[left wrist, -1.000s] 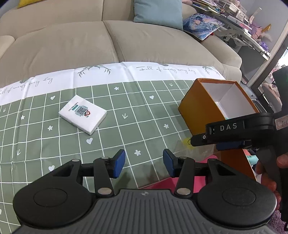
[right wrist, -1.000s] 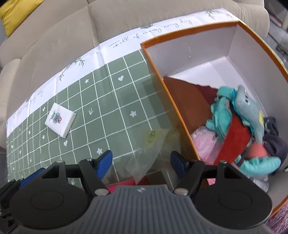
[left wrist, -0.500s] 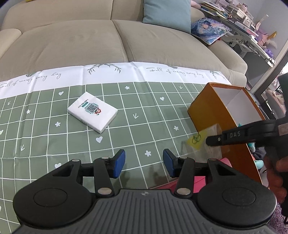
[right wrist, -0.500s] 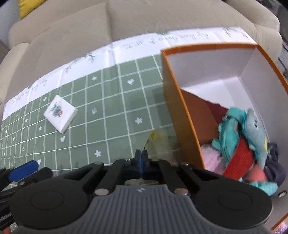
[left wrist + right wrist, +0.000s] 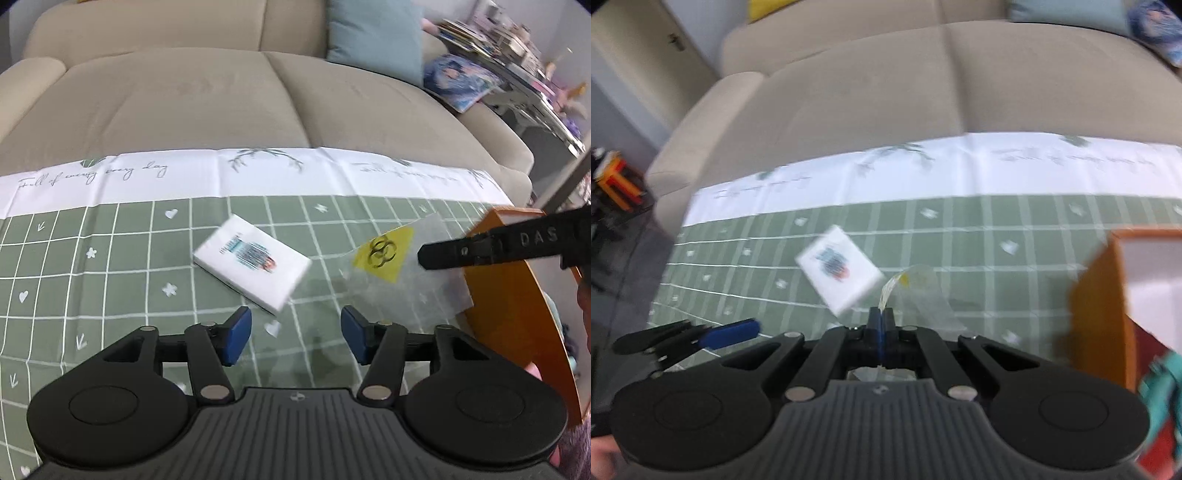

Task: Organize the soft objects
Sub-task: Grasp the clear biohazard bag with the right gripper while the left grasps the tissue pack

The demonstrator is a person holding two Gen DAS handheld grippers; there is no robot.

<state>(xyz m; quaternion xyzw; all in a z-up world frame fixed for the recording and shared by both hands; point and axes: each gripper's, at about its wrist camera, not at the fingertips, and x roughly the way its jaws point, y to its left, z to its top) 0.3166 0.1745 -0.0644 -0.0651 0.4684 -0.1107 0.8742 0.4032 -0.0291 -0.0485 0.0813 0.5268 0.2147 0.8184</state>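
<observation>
The right hand-held gripper point(image 5: 880, 325) pinches a clear plastic bag point(image 5: 399, 273); the left hand-held gripper point(image 5: 295, 334), just widened, stays empty, the tissue pack point(image 5: 253, 264) at its 11 o'clock.

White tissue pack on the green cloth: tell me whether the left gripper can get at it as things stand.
Probably yes. The left gripper is open with nothing between its fingers, and the white tissue pack lies just ahead on bare cloth. The clear bag, held in the shut right gripper, hangs off to one side, not across the way.
</observation>
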